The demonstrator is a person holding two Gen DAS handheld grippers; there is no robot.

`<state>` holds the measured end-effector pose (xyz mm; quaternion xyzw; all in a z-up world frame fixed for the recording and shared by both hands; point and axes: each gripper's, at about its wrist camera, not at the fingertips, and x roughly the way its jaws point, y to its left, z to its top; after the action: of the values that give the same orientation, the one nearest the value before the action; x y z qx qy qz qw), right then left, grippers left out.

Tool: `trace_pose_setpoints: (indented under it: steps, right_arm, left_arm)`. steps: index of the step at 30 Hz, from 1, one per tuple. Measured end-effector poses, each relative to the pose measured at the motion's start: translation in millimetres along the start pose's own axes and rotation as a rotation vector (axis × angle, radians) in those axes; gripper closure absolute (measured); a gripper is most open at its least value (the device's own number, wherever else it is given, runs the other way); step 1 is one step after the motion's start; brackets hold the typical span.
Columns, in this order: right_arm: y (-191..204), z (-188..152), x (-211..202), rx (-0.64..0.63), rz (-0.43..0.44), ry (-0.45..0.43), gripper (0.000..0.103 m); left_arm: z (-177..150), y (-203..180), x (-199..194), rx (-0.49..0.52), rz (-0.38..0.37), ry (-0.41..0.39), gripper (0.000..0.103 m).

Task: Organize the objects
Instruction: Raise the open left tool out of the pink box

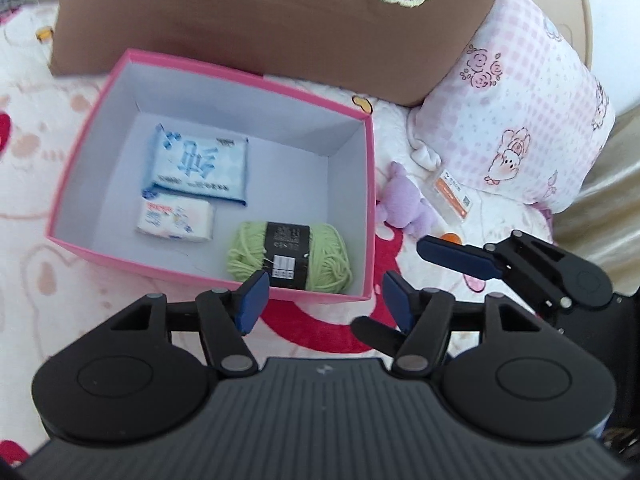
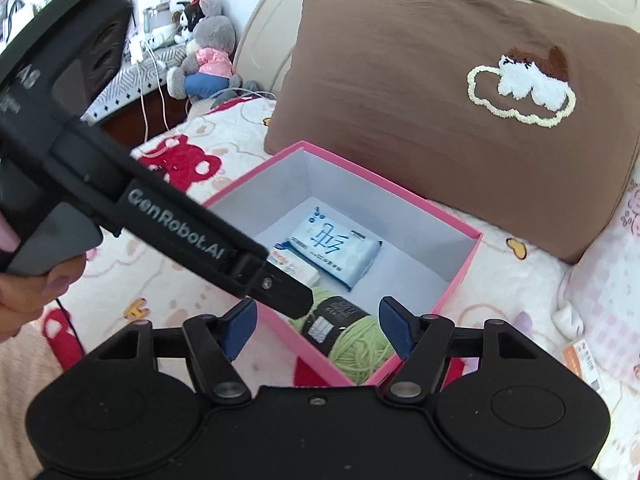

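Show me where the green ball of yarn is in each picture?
Left wrist view: the green yarn lies in the near right corner of the pink box, just above the left claw.
Right wrist view: the green yarn sits low in the middle, inside the box's near corner, partly hidden by the other claw's arm.
Shared landmark: the blue tissue pack in the box.

yarn (image 1: 290,258) in box (image 1: 370,208), pillow (image 1: 280,20) behind

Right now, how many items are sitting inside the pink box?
3. A blue tissue pack at the back, a small white pack in front of it, and a green yarn ball in the near corner. No others show.
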<state>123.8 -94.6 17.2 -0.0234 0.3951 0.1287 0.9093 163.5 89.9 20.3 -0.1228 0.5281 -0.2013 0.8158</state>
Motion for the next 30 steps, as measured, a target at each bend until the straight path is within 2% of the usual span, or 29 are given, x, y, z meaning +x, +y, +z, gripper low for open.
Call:
trace_pose_setpoints:
  steps: [7, 11, 27, 30]
  right_arm:
    - [0.1, 4.4, -20.2, 0.033, 0.031, 0.035, 0.031]
    - [4.5, 0.6, -40.4, -0.005, 0.016, 0.030, 0.031]
    - [5.4, -30.5, -108.1, -0.013, 0.007, 0.006, 0.031]
    - [3.2, -37.1, -116.6, -0.027, 0.000, 0.014, 0.031]
  left_arm:
    - [-13.9, -16.6, -29.6, 0.087, 0.085, -0.036, 0.035]
    - [-26.3, -22.9, -40.0, 0.106, 0.126, -0.048, 0.035]
    - [-78.6, -57.8, -69.0, 0.173, 0.151, -0.050, 0.030]
    - [-91.0, -65.1, -67.4, 0.188, 0.145, -0.026, 0.030]
